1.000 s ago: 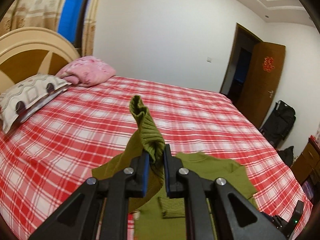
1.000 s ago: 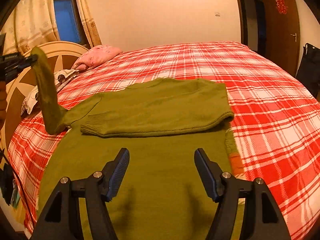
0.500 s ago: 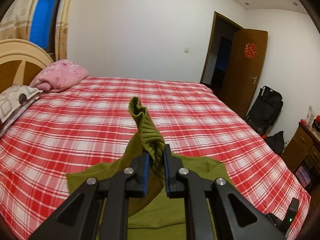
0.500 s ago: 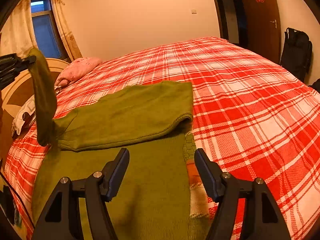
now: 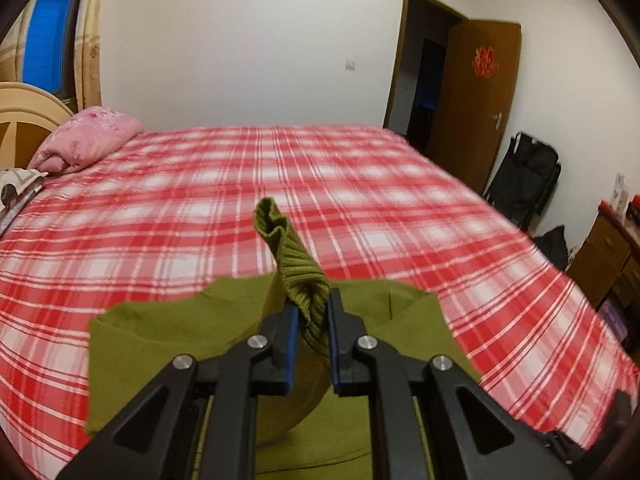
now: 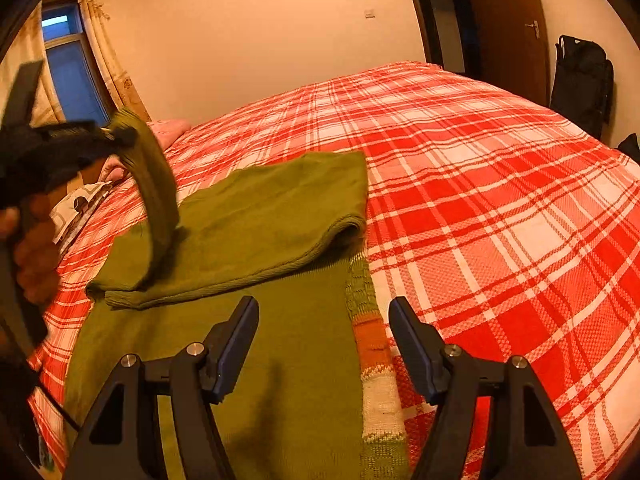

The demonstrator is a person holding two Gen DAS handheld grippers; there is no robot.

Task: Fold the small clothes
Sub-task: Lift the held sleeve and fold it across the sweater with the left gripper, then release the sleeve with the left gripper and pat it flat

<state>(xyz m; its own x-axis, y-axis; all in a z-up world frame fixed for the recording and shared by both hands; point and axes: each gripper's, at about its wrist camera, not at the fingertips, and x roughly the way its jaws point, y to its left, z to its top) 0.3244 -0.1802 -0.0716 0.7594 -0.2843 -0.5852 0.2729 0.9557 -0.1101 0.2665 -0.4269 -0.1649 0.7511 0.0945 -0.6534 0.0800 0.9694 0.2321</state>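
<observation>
The left gripper [image 5: 311, 322], clenched on the ribbed cuff of the olive-green knitted sweater's sleeve [image 5: 298, 280], has swung it across from beyond the sweater's left edge to above its folded body [image 6: 256, 216]. That sweater lies on the near part of the red-and-white checked bed [image 6: 500, 184]. The right gripper [image 6: 322, 344] hangs released, empty, over the near panel. The sleeve fold looks ready to be laid down.

Sleeve [image 6: 154, 196] now across the sweater [image 6: 256, 216].

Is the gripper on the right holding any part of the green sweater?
No, the right gripper hangs open above the green sweater, its pads touching nothing.
</observation>
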